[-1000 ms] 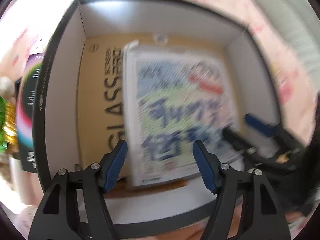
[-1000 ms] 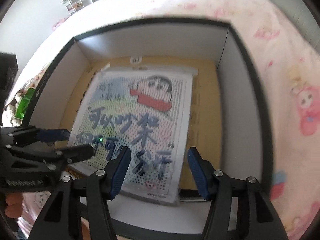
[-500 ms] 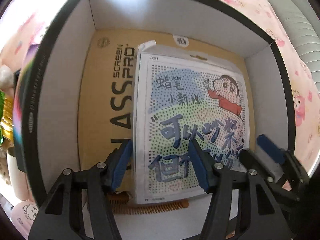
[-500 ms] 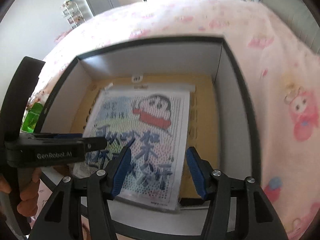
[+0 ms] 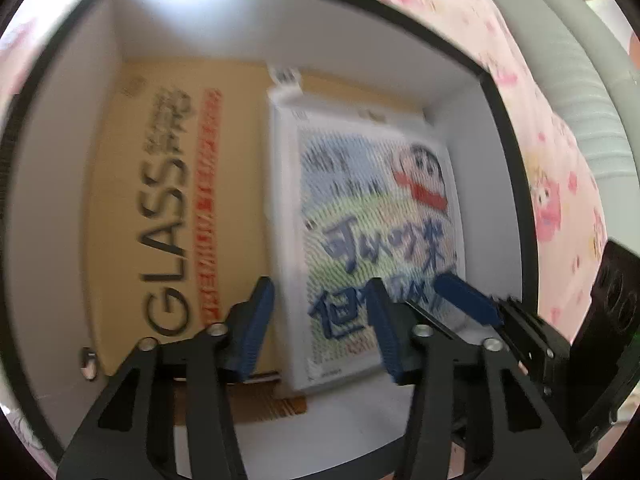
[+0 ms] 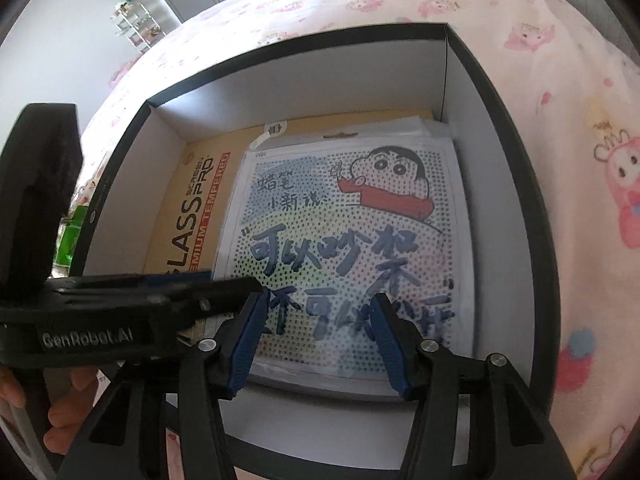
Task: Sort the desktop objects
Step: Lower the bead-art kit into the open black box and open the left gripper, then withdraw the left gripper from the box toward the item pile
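A black-rimmed white box (image 5: 72, 184) (image 6: 500, 152) holds a tan "GLASS" screen protector pack (image 5: 160, 208) (image 6: 188, 216) flat on its floor. A cartoon printed packet (image 5: 372, 224) (image 6: 352, 240) lies on top of it, against the box's right wall. My left gripper (image 5: 320, 320) is open and empty above the packet's near left edge; it also shows in the right wrist view (image 6: 192, 284). My right gripper (image 6: 316, 336) is open and empty above the packet's near end; it shows in the left wrist view (image 5: 464, 300).
The box rests on a pink cartoon-print cloth (image 6: 580, 128) (image 5: 552, 184). A brown comb (image 5: 276, 408) peeks out under the packet's near edge. Green packaging (image 6: 72, 236) lies outside the box to the left. A grey ribbed cushion (image 5: 580, 92) is at the far right.
The cartoon packet has slid to the right inside the box, baring more of the GLASS pack. Both grippers stay open over the box; the left view has shifted left.
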Demonstrator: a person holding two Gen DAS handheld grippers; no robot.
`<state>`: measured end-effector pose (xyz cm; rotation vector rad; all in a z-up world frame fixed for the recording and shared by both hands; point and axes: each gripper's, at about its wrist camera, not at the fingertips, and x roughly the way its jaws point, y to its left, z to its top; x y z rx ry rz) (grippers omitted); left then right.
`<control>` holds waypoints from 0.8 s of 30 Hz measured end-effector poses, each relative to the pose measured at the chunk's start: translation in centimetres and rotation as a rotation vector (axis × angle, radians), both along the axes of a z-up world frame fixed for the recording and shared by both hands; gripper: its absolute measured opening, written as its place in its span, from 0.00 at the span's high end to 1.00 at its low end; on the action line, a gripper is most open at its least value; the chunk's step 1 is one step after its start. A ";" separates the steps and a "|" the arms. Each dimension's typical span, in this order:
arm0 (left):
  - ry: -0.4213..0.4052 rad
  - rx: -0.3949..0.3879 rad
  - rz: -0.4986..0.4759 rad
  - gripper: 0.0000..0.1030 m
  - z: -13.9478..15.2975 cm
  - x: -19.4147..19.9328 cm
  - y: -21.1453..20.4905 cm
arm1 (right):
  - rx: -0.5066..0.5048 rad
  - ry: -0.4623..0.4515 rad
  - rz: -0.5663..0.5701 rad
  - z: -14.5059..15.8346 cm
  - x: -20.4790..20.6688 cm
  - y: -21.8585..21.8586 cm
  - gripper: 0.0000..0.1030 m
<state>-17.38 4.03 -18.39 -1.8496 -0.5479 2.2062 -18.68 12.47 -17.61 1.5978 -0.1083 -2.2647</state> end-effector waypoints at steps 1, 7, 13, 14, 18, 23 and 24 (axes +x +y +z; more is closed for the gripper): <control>0.009 -0.008 0.015 0.59 0.2 0.0 -0.2 | 0.009 0.014 -0.001 0.2 0.1 0.0 0.51; -0.030 -0.002 0.012 0.61 -0.8 -0.3 0.2 | 0.085 0.032 0.003 0.2 0.5 0.0 0.50; -0.047 -0.025 -0.015 0.55 -1.9 -0.8 0.9 | 0.084 -0.007 -0.008 -0.2 0.6 0.8 0.50; -0.045 -0.025 -0.021 0.53 -2.0 -0.8 0.9 | 0.070 -0.016 -0.020 -0.2 0.5 1.1 0.49; -0.015 0.001 -0.027 0.52 -1.7 -0.6 0.3 | 0.042 -0.016 -0.046 0.1 0.5 2.0 0.49; 0.188 -0.010 -0.007 0.51 3.1 2.5 -0.6 | 0.022 0.052 -0.078 3.1 2.3 3.4 0.49; 0.243 -0.012 -0.002 0.50 4.8 3.5 -0.8 | 0.027 0.107 -0.078 5.0 3.2 3.7 0.49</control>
